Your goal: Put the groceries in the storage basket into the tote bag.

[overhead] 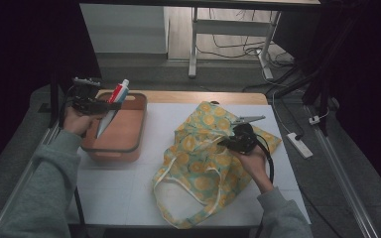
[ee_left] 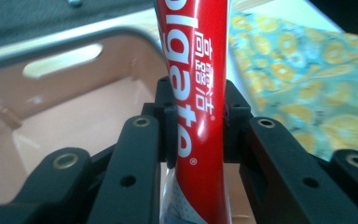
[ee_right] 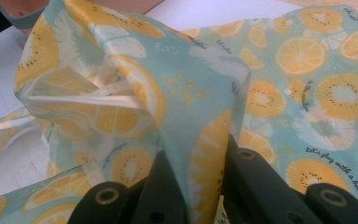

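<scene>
In the high view, the bag (overhead: 203, 163), printed with orange slices on pale blue, is spread on the white counter (overhead: 124, 193), its cream handles (overhead: 171, 181) looped toward the near edge. A raised fold of the bag's cloth is pinched by the right gripper (overhead: 238, 138), which is held in the right hand (overhead: 253, 161) over the bag's middle. In the right gripper view the jaws are seen closed tight on that fold (ee_right: 200, 154), with the cloth drawn up into a ridge between them and the rest of the bag lying slack around it.

Farther back and to the left, a brown bin (overhead: 124, 134) is set on the counter, well apart from the bag. The toothpaste (overhead: 113, 106), a red and white tube, is clamped by the left gripper (overhead: 99, 105) and held tilted above the bin's far left corner, cap end up. In the left gripper view the jaws are seen partly closed, pressed against both sides of the red tube (ee_left: 198, 93), with the bin's inside (ee_left: 74, 116) seen below and the bag (ee_left: 307, 84) seen beyond to the right
</scene>
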A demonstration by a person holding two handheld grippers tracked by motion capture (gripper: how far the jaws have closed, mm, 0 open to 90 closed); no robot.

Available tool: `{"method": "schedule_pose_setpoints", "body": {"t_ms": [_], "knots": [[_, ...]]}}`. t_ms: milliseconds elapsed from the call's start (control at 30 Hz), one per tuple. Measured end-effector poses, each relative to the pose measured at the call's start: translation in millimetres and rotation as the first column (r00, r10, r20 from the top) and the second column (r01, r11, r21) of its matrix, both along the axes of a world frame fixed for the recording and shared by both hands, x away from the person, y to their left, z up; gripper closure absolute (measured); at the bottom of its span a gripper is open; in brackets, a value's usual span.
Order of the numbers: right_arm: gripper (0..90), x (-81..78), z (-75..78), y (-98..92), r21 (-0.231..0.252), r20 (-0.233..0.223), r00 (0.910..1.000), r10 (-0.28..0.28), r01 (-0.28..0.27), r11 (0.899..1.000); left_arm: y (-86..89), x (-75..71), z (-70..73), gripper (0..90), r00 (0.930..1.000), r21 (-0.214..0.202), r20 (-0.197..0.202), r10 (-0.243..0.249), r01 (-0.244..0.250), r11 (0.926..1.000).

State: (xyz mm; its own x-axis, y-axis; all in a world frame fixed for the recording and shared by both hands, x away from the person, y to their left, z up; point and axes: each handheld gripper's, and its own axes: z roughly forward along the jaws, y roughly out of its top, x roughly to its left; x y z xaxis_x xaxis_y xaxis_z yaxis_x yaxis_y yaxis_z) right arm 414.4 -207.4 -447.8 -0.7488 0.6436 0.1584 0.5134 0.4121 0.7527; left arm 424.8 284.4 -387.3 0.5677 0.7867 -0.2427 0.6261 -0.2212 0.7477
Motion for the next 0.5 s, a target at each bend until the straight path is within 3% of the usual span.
{"method": "schedule_pose_setpoints", "body": {"t_ms": [67,133,233,500], "knots": [[88.2,0.0,0.1,-0.1,0.001,-0.001,1.0000,-0.002,0.002,1.000,-8.6,-11.4,9.1,73.5,0.9986,-0.010,0.027,-0.046,0.046,0.9989],[88.2,0.1,0.1,-0.3,0.001,0.002,1.0000,-0.002,0.002,1.000,-11.8,-15.2,11.7,73.5,0.9975,-0.011,0.035,-0.062,0.062,0.9980],[88.2,-0.6,0.9,-0.5,0.002,0.002,1.0000,-0.003,0.003,1.000,-24.2,-30.4,20.6,73.5,0.9911,-0.002,0.073,-0.112,0.112,0.9937],[88.2,-1.0,2.0,-1.7,0.003,0.003,1.0000,-0.006,0.006,1.000,-42.0,-47.8,23.6,73.5,0.9784,-0.013,0.100,-0.181,0.183,0.9830]]}}
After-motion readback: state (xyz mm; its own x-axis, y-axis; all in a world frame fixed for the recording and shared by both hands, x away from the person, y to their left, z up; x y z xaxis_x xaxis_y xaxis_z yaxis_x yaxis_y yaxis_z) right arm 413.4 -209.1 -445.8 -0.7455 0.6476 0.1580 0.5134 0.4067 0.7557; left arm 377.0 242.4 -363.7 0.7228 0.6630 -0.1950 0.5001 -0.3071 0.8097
